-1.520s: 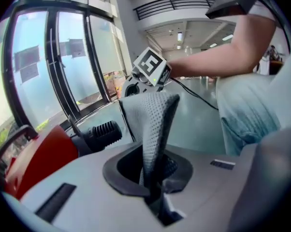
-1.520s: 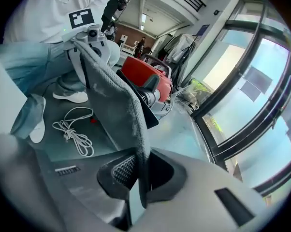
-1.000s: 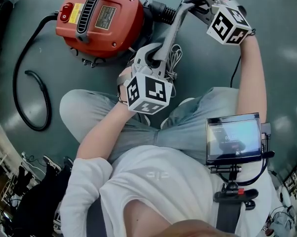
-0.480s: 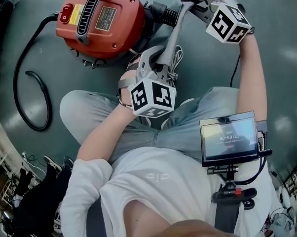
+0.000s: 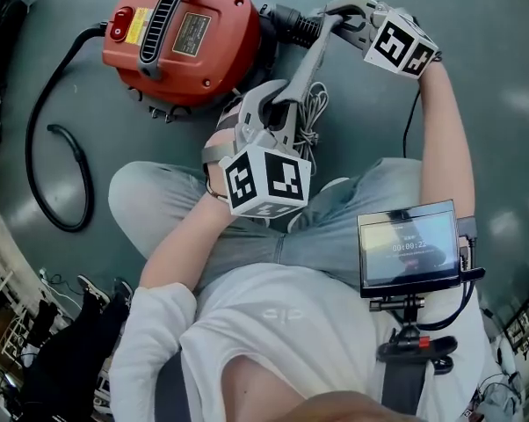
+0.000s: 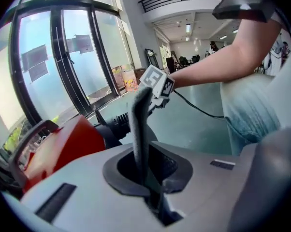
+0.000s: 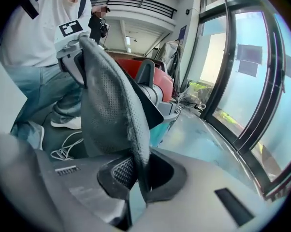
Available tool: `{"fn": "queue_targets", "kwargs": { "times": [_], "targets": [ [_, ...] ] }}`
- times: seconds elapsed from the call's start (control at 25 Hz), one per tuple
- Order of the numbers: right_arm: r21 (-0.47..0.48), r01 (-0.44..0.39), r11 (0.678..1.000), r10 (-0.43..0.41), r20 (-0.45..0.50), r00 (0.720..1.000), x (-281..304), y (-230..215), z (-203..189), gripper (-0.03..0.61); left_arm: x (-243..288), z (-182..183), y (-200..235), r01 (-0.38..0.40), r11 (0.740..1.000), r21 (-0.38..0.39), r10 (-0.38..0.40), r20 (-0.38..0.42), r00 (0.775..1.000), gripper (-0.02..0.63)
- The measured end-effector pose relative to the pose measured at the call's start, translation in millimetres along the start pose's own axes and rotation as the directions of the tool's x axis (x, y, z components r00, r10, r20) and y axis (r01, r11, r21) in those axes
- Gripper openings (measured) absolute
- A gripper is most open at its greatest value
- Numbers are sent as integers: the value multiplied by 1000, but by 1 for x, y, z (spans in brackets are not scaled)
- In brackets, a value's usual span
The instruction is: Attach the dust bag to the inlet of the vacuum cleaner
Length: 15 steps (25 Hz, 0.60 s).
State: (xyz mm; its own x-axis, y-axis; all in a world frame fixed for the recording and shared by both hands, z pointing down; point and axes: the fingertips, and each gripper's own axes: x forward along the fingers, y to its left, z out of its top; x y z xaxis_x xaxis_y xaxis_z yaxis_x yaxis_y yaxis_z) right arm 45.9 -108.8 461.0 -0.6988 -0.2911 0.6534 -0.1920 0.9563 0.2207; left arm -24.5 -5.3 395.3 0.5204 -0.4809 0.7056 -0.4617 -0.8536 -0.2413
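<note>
A red vacuum cleaner (image 5: 181,33) lies on the floor at the upper left, its black ribbed inlet (image 5: 291,23) facing right. The grey dust bag (image 5: 301,73) is stretched edge-on between both grippers, just right of the inlet. My left gripper (image 5: 278,117) is shut on the bag's near end and my right gripper (image 5: 333,11) on its far end, next to the inlet. In the left gripper view the bag (image 6: 139,124) rises from the closed jaws, with the vacuum (image 6: 63,146) at the left. The right gripper view shows the perforated bag (image 7: 111,110) clamped between the jaws.
A black power cable (image 5: 49,148) loops over the floor left of the vacuum. A white cord (image 5: 315,112) lies bunched beside the left gripper. The person's jeans-clad legs (image 5: 159,200) lie below the grippers, and a small screen (image 5: 409,244) hangs at the chest.
The left gripper has risen a little toward the camera and rolled slightly. The right gripper has tilted and edged down toward the inlet. Both keep their hold on the bag.
</note>
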Motion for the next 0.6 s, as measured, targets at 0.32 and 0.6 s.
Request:
{"fn": "queue_targets", "kwargs": {
  "times": [0.32,0.6],
  "targets": [
    [-135,70,988,-75,-38,996,-20,-21,28,17,34,-26,-21,98,994,-46,-102,-89,991,15],
    [-19,-12,1000,12,23,1000,1,-5,8,17,3,-9,-4,95,994,-55,-98,-54,994,14]
  ]
}}
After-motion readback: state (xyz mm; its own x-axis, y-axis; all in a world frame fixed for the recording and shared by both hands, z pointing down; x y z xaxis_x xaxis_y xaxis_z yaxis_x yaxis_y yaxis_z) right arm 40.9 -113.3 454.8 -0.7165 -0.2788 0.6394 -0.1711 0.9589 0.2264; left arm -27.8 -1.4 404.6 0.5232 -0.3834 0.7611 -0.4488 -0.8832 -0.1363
